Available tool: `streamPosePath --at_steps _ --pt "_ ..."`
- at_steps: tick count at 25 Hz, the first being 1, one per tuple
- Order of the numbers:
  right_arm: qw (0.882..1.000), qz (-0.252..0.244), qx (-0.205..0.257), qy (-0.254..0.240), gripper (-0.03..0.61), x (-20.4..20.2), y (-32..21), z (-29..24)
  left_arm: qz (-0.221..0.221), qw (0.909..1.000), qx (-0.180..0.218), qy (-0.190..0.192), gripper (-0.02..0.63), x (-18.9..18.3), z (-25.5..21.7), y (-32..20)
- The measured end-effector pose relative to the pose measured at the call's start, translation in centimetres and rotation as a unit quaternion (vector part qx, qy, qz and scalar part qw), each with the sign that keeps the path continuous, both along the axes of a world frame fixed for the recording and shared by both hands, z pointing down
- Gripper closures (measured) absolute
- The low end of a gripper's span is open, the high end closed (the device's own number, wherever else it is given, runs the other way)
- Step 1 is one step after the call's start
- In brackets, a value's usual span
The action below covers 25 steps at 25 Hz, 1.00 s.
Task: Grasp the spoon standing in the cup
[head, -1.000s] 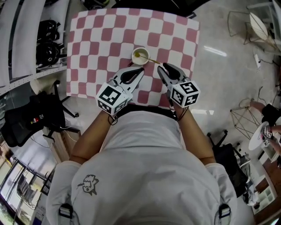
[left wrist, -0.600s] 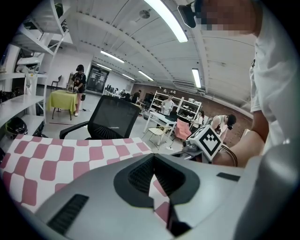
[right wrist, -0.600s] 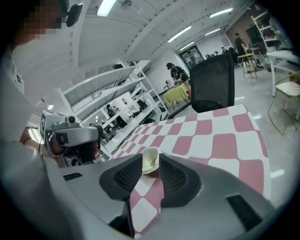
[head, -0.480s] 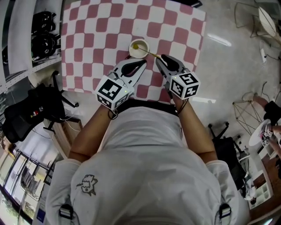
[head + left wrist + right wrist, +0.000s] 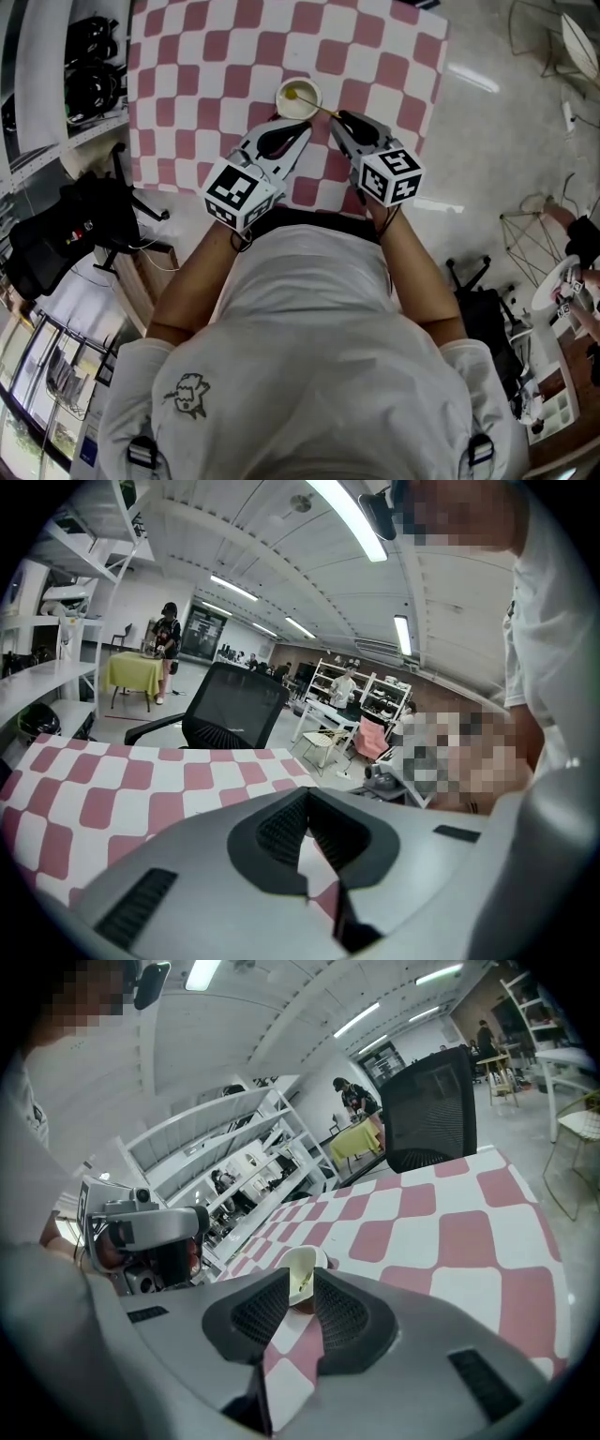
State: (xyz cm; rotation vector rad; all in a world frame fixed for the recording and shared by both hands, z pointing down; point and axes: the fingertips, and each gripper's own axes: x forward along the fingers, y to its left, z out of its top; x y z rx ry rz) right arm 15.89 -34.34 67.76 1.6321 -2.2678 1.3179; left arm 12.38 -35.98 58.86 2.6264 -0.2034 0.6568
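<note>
1. Table (image 5: 187, 94). We record a red-and-white checked cloth over it. The near edge lies at the person's waist.

2. Cup (image 5: 280, 101). Pale and upright, about mid-width of the table and set in from the near edge. Both grippers lie between it and that edge.

3. Spoon (image 5: 317, 106). Thin and yellowish, it stands tilted in the cup with its bowl end down inside. We read its long axis as running from the cup's inside out over the rim toward the table's near right corner. The handle end points at the right gripper's tips.

4. Right gripper (image 5: 337, 120). It is held over the table on the near right side of the cup, tips just beside the handle end. We cannot tell whether they touch it. In the right gripper view the fingers (image 5: 339, 1312) stand narrowly apart, gripping nothing. The cup and spoon show in the gap, beyond the tips.

5. Left gripper (image 5: 300, 128). It is just on the near side of the cup, tips aimed at the cup's near wall. In the left gripper view the fingers (image 5: 277, 832) meet tip to tip and hold nothing. We see only cloth through the opening behind the tips.

6. Chair (image 5: 234, 705). Black, beyond the table's far edge.

7. Shelves (image 5: 56, 84). White, alongside the table's left edge, carrying dark gear we cannot identify.
</note>
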Motion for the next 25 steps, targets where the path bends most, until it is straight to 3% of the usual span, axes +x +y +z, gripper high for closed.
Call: streamPosePath --at_steps 25 --pt "0.998 -0.019 0.012 0.053 0.543 -0.3 -0.6 -1.4 -0.028 0.9994 0.018 0.013 0.6 -2.4 -1.6 0.0"
